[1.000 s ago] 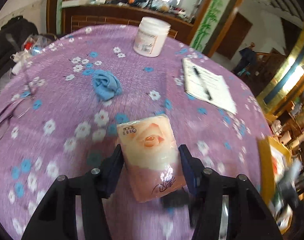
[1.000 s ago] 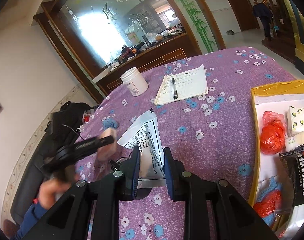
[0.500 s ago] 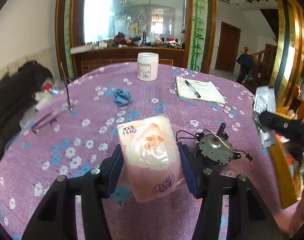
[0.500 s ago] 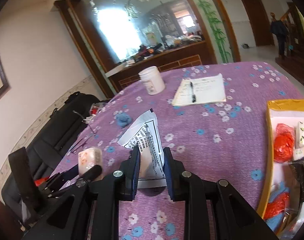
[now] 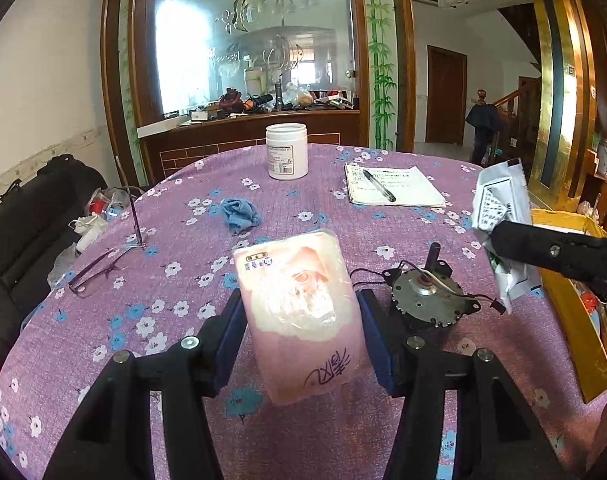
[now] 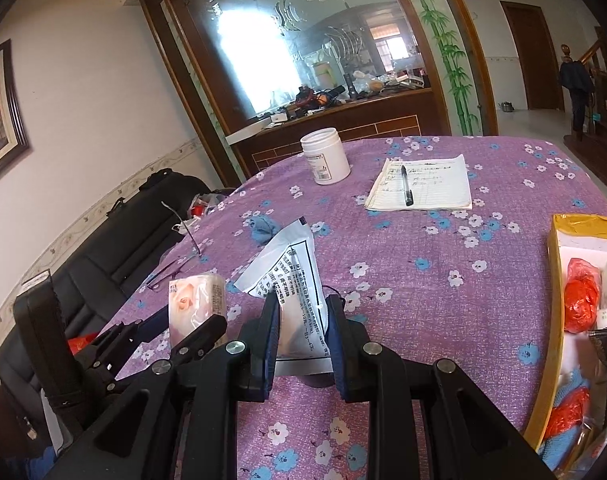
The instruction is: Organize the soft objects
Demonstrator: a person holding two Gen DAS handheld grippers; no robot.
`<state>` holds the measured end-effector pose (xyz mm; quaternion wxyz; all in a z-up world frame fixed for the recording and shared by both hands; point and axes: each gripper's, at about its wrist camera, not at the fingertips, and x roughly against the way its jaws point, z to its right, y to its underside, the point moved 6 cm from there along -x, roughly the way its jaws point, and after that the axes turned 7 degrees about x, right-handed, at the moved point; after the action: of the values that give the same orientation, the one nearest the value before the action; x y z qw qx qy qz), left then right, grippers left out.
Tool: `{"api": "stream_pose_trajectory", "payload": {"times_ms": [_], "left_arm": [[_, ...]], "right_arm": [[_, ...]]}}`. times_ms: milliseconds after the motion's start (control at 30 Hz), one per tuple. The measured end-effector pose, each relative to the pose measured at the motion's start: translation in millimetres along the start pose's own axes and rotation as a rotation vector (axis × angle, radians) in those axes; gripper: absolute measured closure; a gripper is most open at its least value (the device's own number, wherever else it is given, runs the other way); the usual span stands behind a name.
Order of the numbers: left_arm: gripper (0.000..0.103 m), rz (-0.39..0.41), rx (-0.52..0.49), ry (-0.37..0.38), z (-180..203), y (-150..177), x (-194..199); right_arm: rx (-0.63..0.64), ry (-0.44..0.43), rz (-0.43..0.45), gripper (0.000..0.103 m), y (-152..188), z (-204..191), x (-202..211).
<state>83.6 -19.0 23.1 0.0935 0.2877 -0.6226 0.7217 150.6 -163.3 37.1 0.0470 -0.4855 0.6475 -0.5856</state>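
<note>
pink tissue pack (image 5: pixel 299 312) is clamped betw. the fingers of the left gripper (image 5: pixel 299 320), held above the purple floral tablecloth (image 5: pixel 175 280). white printed pouch (image 6: pixel 293 280) is pinched in the right gripper (image 6: pixel 301 324), also off the table. a small motor w/ wires (image 5: pixel 425 298) is seen on the cloth just right of the left gripper. crumpled blue cloth (image 5: pixel 239 214) lies further back; white jar (image 5: pixel 286 151) and notepad w/ pen (image 5: pixel 391 190) beyond. yellow-rimmed box (image 6: pixel 553 280) at right edge holds red bags (image 6: pixel 581 298) and other soft items.

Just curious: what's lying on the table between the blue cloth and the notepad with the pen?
Nothing but bare flowered tablecloth between the blue cloth and the notepad, clearest in the left wrist view.
</note>
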Motion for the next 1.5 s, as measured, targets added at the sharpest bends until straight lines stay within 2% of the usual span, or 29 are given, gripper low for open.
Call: {"api": "stream_pose_trajectory", "payload": {"times_ms": [700, 1267, 1500], "left_arm": [[0.048, 0.074, -0.055, -0.024, 11, -3, 15], [0.048, 0.117, -0.073, 0.01, 16, -5, 28], [0.048, 0.123, -0.067, 0.059, 22, -5, 34]], "right_arm": [[-0.007, 0.029, 0.016, 0.078, 0, 0, 6], [-0.118, 0.052, 0.059, 0.078, 18, 16, 47], [-0.135, 0.052, 0.092, 0.078, 31, 16, 78]]}}
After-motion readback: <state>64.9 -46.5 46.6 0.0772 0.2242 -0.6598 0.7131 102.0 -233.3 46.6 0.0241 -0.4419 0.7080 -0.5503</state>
